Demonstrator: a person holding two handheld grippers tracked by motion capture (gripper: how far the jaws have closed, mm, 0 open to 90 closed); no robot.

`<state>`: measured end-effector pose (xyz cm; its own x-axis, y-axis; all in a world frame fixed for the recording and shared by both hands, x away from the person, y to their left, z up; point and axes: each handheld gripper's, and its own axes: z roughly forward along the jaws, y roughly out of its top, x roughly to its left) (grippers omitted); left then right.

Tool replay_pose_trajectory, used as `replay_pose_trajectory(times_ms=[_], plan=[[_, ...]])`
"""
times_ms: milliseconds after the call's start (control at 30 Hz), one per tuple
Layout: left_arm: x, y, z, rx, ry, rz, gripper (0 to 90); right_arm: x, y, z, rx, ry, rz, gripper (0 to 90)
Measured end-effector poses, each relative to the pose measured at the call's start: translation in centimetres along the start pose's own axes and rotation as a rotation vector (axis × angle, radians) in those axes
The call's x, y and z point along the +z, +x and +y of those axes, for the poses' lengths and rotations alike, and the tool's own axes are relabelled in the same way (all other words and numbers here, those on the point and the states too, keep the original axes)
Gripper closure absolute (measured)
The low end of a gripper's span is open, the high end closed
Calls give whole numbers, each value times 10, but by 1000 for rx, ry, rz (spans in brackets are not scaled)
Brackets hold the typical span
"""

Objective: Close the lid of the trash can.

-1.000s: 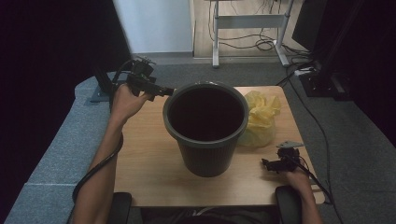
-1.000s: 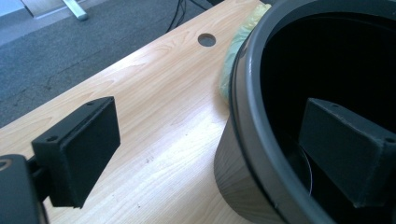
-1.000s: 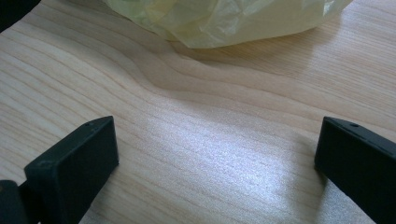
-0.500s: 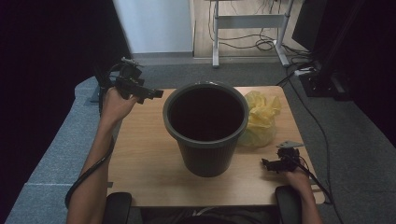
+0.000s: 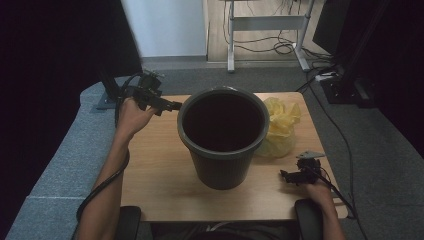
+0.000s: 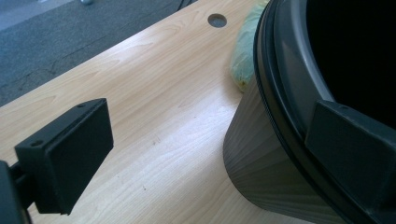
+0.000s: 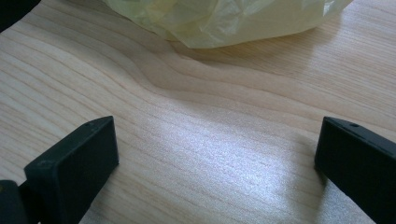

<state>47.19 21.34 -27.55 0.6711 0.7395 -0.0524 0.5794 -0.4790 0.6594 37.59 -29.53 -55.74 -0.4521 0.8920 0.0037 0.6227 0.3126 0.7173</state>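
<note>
Nearest the person, the right gripper (image 5: 292, 176) rests low on the table (image 5: 160, 165) at the near right corner, jaws spread wide with nothing between them. In the right gripper view, bare wood lies between the jaws and the yellow plastic bag (image 7: 224, 16) sits just ahead.

At mid-table stands the dark bin (image 5: 222, 135), upright and apparently empty, its interior in shadow. The bag (image 5: 280, 125) lies against the bin's far right side, crumpled, not inside it.

Farther off at the left, the left gripper (image 5: 167, 105) is held above the table's far left edge, pointing toward the bin's rim. In the left gripper view its jaws are open, one jaw in front of the rim (image 6: 280, 93), the other over bare wood, not touching it.

Judged step: approach. The work in hand appears to be steadying the bin and handling the bag.

Next move, as judged:
- Left: advance until the rim lies between the jaws, then close
- Right: move forward to the bag, close on a loose fold
</note>
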Motion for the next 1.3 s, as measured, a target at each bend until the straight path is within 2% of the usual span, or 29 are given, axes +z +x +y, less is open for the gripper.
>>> replay_pose_trajectory(times_ms=[133, 300, 367, 533, 600, 633, 700, 767, 867, 900, 933, 1000, 1033, 1133, 1167, 1267, 1300], plan=[[1, 1, -1, -4, 7, 13, 0, 0, 0, 0, 0, 0, 0, 0], [-7, 5, -5, -20, -38, -1, 0, 0, 0, 0, 0, 0, 0, 0], [-11, 2, -3, -17, -58, -26, 1, 0, 0, 0, 0, 0, 0, 0], [-4, -11, 7, 19, -34, -36, 0, 0, 0, 0, 0, 0, 0, 0], [-1, -14, 10, 32, -35, -16, 0, 0, 0, 0, 2, 1, 0, 0], [0, -15, 10, 26, -42, -19, 0, 0, 0, 0, 2, 1, 0, 0], [2, -15, 11, 12, -51, -70, 0, 0, 0, 0, 1, 1, 0, 0], [4, -19, 13, 27, -47, -56, 0, 0, 0, 0, 2, 1, 0, 0], [7, -26, 16, 43, -46, -89, 0, 0, 0, 0, 1, 1, 0, 0], [11, -30, 18, 58, -25, -79, 0, 0, 0, 0, 2, 1, 0, 0], [17, -33, 18, 77, 11, -47, 0, 0, 0, 0, 2, 1, 0, 0], [22, -32, 18, 74, 35, -5, 0, 0, 0, 0, 1, 1, 0, 0], [23, -30, 17, 57, 31, -10, 0, 0, 0, 0, 2, 1, 0, 0], [19, -22, 15, 21, 12, 14, 0, 0, 0, 0, 0, 0, 0, 0], [17, -21, 15, 15, 14, 14, 0, 0, 0, 0, 0, 0, 0, 0], [12, -17, 12, 8, 28, 56, 6, 0, 0, 0, 1, 0, 0, 0], [11, -15, 11, -2, 23, 36, 0, 0, 0, 0, 0, 0, 0, 0]])
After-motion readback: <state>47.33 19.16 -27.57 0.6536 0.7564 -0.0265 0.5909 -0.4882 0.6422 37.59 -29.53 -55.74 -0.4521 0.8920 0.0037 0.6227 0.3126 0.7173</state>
